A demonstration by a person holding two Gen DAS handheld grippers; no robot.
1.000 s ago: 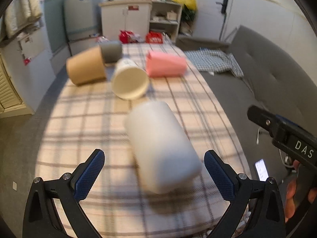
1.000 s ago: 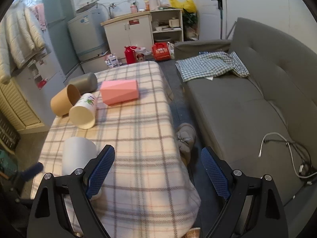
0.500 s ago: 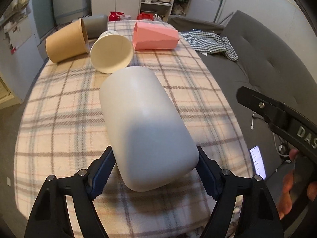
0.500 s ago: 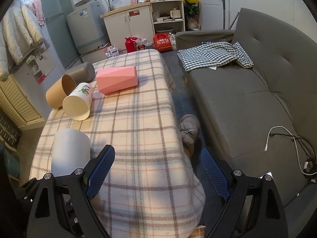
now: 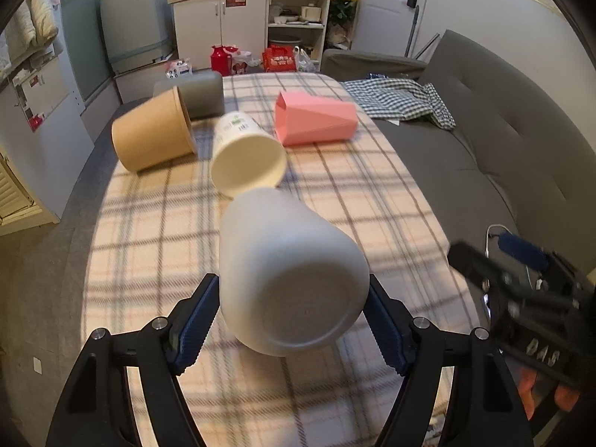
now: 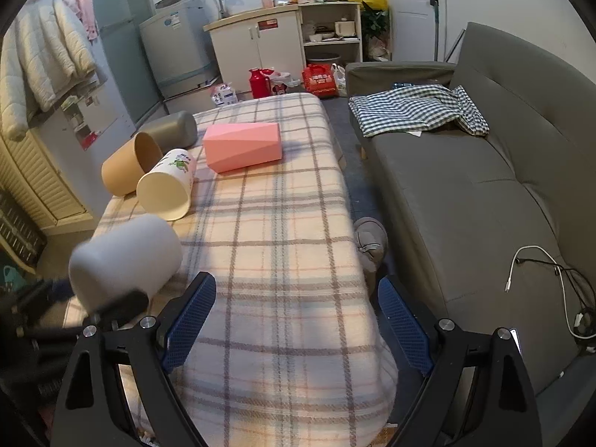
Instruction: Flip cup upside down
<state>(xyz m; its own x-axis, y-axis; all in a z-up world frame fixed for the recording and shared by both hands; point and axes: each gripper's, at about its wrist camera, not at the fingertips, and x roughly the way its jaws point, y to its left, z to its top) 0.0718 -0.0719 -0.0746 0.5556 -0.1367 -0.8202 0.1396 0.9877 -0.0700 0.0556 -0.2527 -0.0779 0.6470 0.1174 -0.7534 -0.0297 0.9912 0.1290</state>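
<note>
Between my left fingers, the white cup is clamped by its base end, lifted off the table.

My left gripper grips the cup with both blue pads against its sides; the closed bottom faces the camera, the cup tilted with its mouth toward 12 o'clock. My right gripper has its fingers wide apart, holding nothing, over the plaid table near its edge. From the right wrist view the white cup sits at 9 o'clock. Beyond it, lying on their sides: cream cup, brown cup, grey cup, pink cup. A grey sofa stands at 3 o'clock.
</note>
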